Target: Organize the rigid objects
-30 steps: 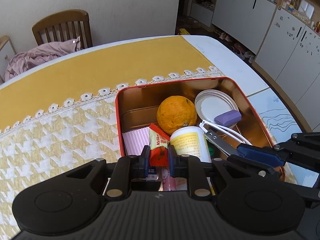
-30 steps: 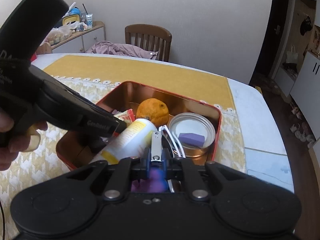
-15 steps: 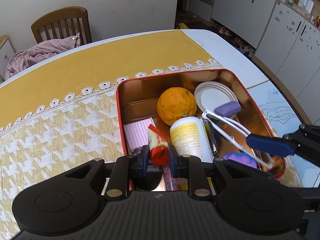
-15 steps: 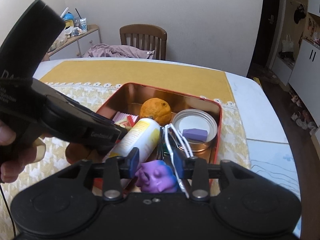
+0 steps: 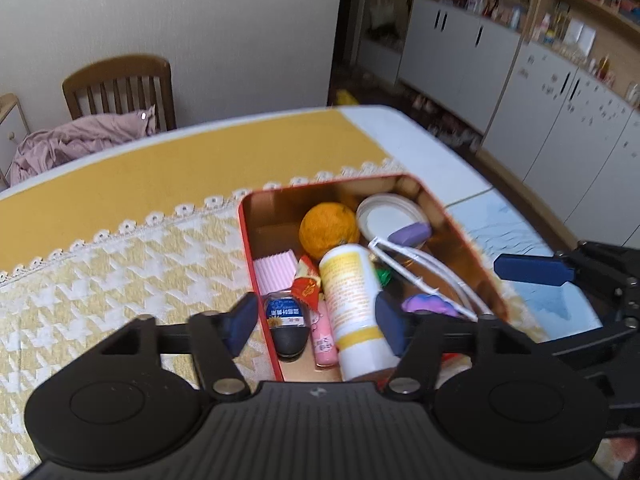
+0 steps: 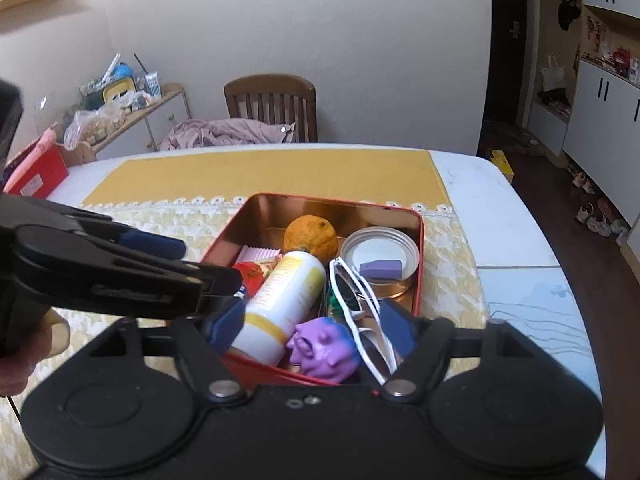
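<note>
A red tin (image 5: 245,236) (image 6: 421,236) on the table holds an orange (image 5: 329,229) (image 6: 311,235), a white-and-yellow bottle (image 5: 354,300) (image 6: 286,303), white sunglasses (image 5: 424,272) (image 6: 360,308), a purple toy (image 6: 324,346) (image 5: 428,305), a round lid (image 6: 378,249) with a purple eraser (image 6: 380,269), a red packet (image 5: 306,286) and a pink ridged block (image 5: 275,271). My left gripper (image 5: 314,326) is open above the tin's near end, holding nothing. My right gripper (image 6: 312,328) is open above the near edge, empty.
A yellow and white lace-edged cloth (image 5: 120,264) covers the table. A wooden chair (image 6: 272,108) with pink fabric stands behind. A red box (image 6: 36,176) sits at the far left. White cabinets (image 5: 520,80) line the right wall.
My left gripper opened and let go of the red packet, which lies in the tin. My right gripper let go of the sunglasses and opened wider. Both grippers rose and drew back.
</note>
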Action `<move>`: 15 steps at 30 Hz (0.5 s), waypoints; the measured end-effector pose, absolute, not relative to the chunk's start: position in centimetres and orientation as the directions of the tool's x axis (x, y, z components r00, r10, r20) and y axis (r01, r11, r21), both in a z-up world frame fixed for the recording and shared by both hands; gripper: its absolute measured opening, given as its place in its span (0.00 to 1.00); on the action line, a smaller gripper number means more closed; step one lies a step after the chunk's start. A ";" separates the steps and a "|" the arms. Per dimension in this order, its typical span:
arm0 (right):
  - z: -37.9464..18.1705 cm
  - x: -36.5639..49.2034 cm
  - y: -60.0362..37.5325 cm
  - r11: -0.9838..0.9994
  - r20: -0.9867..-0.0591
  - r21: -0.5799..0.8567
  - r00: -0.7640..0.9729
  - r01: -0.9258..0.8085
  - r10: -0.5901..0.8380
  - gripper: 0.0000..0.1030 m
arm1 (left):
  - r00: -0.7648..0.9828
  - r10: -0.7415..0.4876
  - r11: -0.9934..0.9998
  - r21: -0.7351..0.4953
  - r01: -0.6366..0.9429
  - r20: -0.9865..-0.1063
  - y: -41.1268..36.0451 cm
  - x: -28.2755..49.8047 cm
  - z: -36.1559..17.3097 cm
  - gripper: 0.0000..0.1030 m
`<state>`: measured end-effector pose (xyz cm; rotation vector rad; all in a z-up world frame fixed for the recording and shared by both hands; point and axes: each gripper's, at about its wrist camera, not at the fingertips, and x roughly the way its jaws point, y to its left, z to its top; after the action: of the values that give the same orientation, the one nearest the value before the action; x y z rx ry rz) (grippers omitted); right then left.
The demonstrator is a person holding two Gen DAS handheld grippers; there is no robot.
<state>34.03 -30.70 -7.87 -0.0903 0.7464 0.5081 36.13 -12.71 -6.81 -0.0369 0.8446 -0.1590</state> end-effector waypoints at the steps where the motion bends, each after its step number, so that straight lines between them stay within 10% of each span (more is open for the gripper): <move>1: -7.7 33.8 -30.8 0.877 -0.665 0.108 0.622 -0.469 0.414 0.78 | 0.659 -0.162 0.986 -0.101 0.130 -0.734 -12.6 35.7 -6.5 0.63; 15: -5.1 28.9 -31.1 0.883 -0.610 0.148 0.662 -0.445 0.436 1.00 | 0.733 -0.201 0.979 -0.146 0.139 -0.650 -10.1 28.9 -2.7 0.85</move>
<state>28.91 -31.07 -5.09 -0.0141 0.6853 0.4978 28.88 -10.14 -2.68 -0.0900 0.7243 -0.1870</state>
